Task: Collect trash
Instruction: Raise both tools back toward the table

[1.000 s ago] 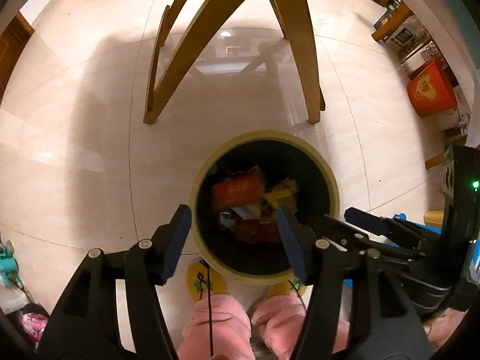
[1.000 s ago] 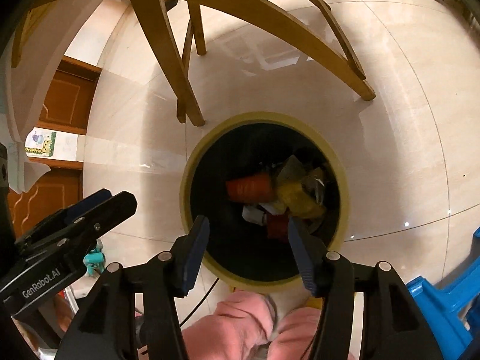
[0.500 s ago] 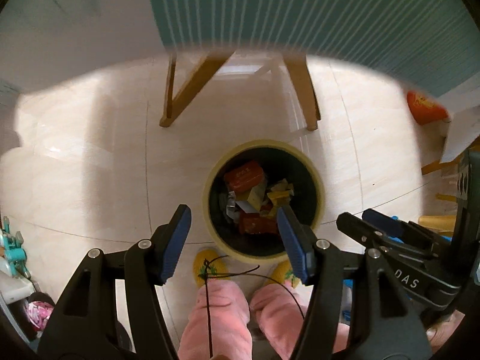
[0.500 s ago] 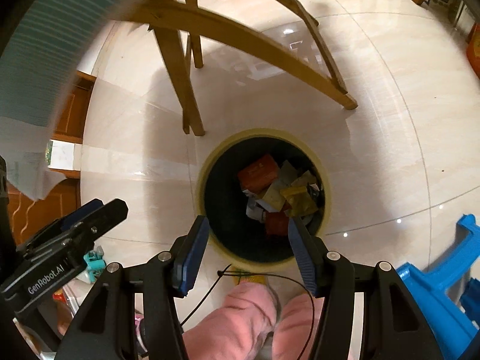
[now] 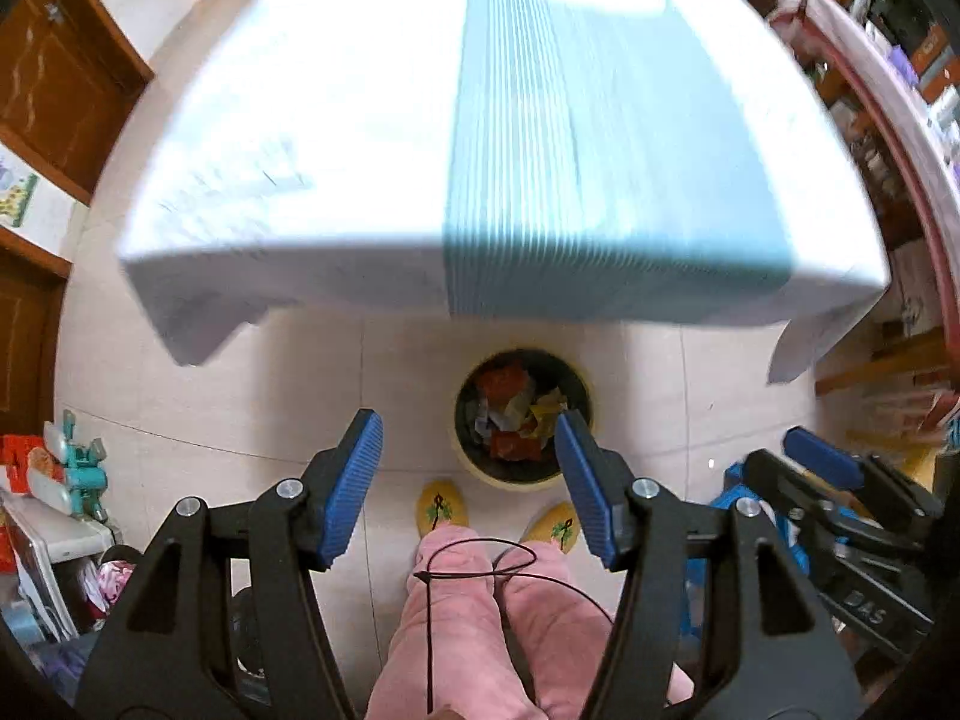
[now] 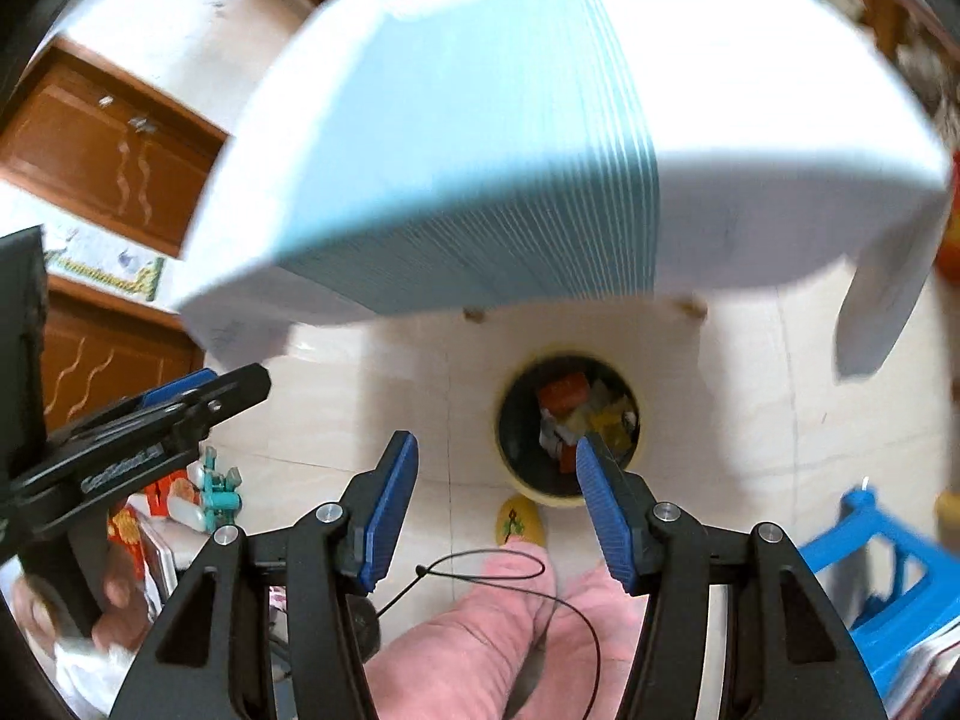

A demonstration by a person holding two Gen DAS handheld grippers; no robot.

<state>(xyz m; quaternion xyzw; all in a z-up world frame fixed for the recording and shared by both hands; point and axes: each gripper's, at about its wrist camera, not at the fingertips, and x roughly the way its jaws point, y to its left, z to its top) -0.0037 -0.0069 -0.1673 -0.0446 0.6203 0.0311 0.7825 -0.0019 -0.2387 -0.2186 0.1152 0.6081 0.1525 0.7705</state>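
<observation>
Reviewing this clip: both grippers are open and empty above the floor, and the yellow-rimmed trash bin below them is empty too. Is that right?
Not quite. The bin is not empty: the left wrist view shows red, yellow and pale wrappers piled inside it, and the right wrist view shows the same. The rest holds: the left gripper and right gripper are both open and hold nothing.

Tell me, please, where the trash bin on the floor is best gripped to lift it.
Grip the trash bin by its yellow rim at the near edge, coming straight down. It stands upright and open-topped, so one finger goes inside the wall and one outside. The far edge sits closer to the table.
</observation>
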